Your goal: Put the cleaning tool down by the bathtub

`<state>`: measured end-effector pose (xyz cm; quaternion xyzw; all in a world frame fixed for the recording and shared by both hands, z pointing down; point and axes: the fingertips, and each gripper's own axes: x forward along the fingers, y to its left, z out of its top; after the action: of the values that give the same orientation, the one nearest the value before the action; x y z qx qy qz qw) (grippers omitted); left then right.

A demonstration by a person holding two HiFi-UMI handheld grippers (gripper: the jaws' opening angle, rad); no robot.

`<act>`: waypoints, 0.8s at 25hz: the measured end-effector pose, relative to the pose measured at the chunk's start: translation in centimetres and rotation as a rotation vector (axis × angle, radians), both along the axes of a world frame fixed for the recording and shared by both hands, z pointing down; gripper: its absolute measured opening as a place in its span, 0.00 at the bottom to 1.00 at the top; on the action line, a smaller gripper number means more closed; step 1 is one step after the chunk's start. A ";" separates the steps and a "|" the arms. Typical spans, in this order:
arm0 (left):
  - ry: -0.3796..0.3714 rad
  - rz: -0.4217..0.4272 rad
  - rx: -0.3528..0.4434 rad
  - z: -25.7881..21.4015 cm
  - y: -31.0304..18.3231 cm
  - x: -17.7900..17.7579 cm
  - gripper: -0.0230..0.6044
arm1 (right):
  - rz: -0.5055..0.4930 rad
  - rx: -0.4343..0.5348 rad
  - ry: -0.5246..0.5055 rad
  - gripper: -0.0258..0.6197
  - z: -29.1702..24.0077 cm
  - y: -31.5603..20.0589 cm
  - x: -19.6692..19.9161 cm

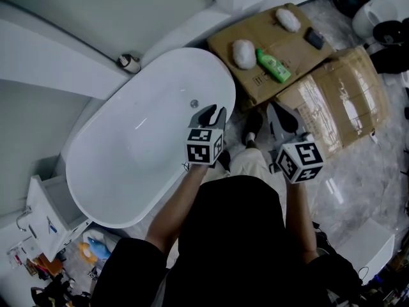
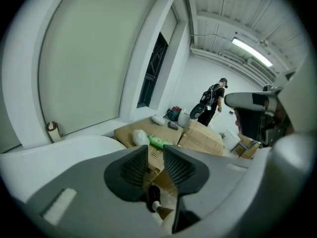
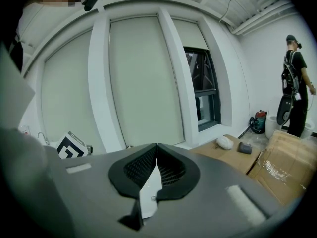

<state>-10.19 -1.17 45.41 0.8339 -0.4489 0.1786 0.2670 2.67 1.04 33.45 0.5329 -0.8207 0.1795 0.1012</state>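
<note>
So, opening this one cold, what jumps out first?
A big white oval bathtub fills the left-centre of the head view, empty. Right of it, flattened cardboard on the floor carries a green bottle and two white fluffy pads. The left gripper, jaws slightly apart, and the right gripper, jaws together, hang empty by the tub's right end.

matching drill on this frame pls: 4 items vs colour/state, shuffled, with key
1. bathtub
2. bottle
3. left gripper
4. right gripper

A. jaws together
B. green
C. white
D. jaws apart, nothing between

Pairs: 1-C, 2-B, 3-D, 4-A
</note>
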 end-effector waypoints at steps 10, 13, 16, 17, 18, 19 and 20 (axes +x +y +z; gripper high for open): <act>0.041 0.026 0.085 -3.9 2.8 0.5 0.14 | 0.035 0.035 0.010 0.05 -1.3 4.2 0.9; 0.057 0.016 0.128 -6.2 3.1 0.3 0.12 | 0.035 0.048 0.007 0.05 -2.0 4.6 1.1; 0.066 0.028 0.181 -8.6 3.4 0.8 0.11 | 0.035 0.066 0.006 0.05 -3.0 5.1 1.9; 0.066 0.042 0.199 -9.3 3.5 1.2 0.11 | 0.034 0.073 0.007 0.05 -3.4 5.2 2.1; 0.065 0.056 0.217 -10.1 3.7 1.5 0.11 | 0.034 0.079 0.008 0.05 -3.8 5.4 2.3; 0.065 0.069 0.235 -10.8 3.9 1.8 0.11 | 0.034 0.087 0.008 0.05 -4.3 5.6 2.5; 0.065 0.081 0.253 -11.6 4.0 2.1 0.10 | 0.036 0.095 0.009 0.05 -4.8 5.8 2.6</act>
<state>-8.11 2.86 33.80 0.8837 -0.4248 0.1040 0.1669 5.28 6.86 28.61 0.5524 -0.8183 0.1396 0.0761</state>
